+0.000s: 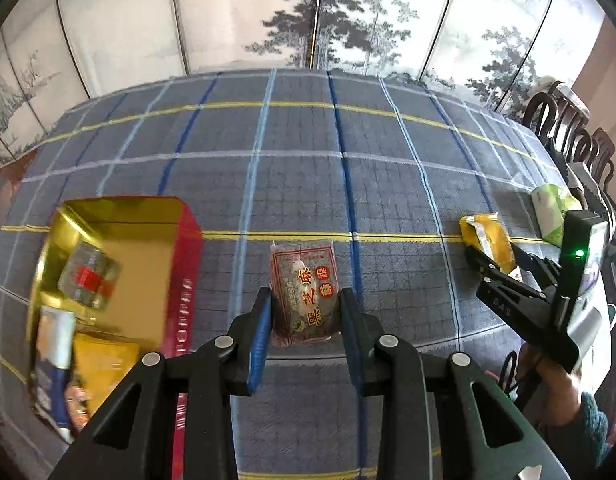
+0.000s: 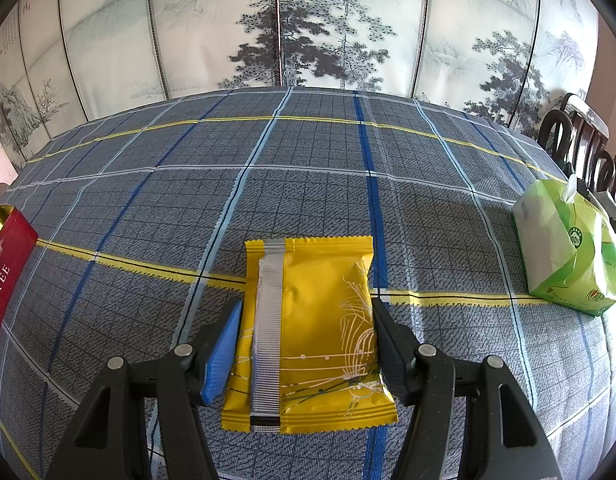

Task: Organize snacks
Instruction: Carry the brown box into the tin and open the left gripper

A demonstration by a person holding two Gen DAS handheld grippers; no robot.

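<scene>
My left gripper [image 1: 305, 304] is shut on a dark red sesame snack packet [image 1: 303, 292] and holds it above the plaid cloth. A red tin with a gold inside [image 1: 107, 216] lies to its left and holds several snacks, among them a clear packet with a red band [image 1: 89, 280] and a yellow packet [image 1: 103, 364]. My right gripper [image 2: 308, 320] straddles a yellow snack packet [image 2: 308, 336] that lies seam up on the cloth; its fingers touch both long sides. The right gripper also shows in the left wrist view [image 1: 496, 256] at the yellow packet [image 1: 486, 240].
A green tissue pack [image 2: 568, 248] sits at the right of the table [image 2: 308, 160]. The red tin's edge [image 2: 3, 272] shows at the far left. Dark wooden chairs [image 2: 588, 148] stand at the right. A painted folding screen [image 2: 308, 20] stands behind the table.
</scene>
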